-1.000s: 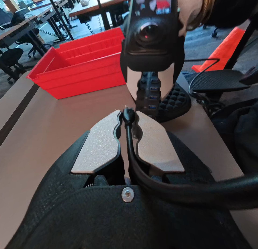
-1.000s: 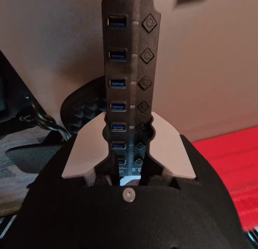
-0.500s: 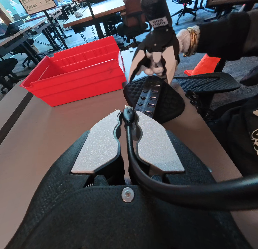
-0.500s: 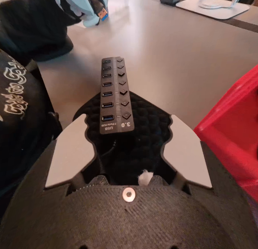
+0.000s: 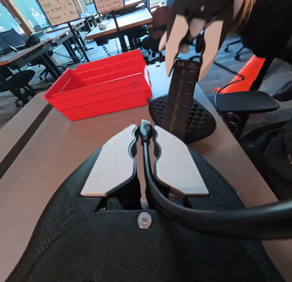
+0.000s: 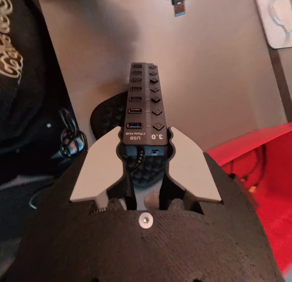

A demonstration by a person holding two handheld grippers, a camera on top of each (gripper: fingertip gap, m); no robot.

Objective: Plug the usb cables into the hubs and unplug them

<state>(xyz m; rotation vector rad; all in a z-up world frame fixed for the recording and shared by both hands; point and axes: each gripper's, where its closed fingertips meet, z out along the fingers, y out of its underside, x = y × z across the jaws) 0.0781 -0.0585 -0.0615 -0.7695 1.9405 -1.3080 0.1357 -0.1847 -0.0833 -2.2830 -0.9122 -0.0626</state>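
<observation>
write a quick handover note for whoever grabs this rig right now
Left claw: shut on the cable just behind its plug, metal tip pointing forward, not in any port.
Right claw: shut on the labelled end of the hub, holding it tilted up with its far end down on the black pad.
All the ports in view look empty.
Red bin sits on the table behind, left of the hub.
Done: cable and hub both gripped.
Left: line the plug up with a port, push it in, then pull it out again.
</observation>
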